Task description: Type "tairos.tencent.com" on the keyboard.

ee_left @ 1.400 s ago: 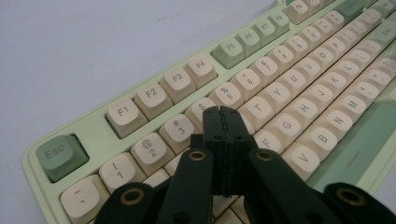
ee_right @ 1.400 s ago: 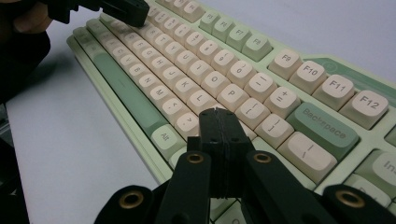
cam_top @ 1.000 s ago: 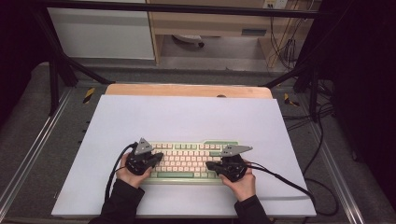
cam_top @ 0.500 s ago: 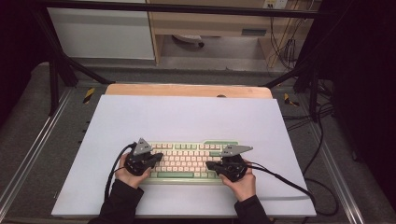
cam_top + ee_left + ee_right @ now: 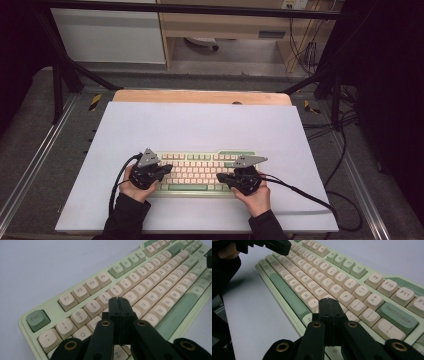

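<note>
Closest to the person, two hands hold two black grippers low over a pale green keyboard with cream keys (image 5: 200, 172). The left gripper (image 5: 119, 301) has its two jaws pressed flat together, with nothing between them. Its tip sits just above the left part of the keys, near the number row and the letters under it, and I cannot tell if it touches a key. The right gripper (image 5: 330, 302) is pressed together the same way, holding nothing. Its tip sits over the right part of the keys, close to the cream P key (image 5: 345, 297).

The keyboard lies flat on the big white sheet (image 5: 200, 125) that covers the table. Its long side runs from left to right, across in front of the person. So each gripper has the keys right under it and a little ahead of it. The left one is nearer the green Esc key (image 5: 37, 319). The right one is nearer the green Backspace key (image 5: 398, 314). The long green space bar (image 5: 187, 187) lies between the two hands, at the near edge.

Farther back, the white sheet is bare, and behind it a strip of light wooden table edge (image 5: 200, 96) shows.

I think the next move is a small push down on a key, so each tip has to sit over the middle of a single key.
</note>
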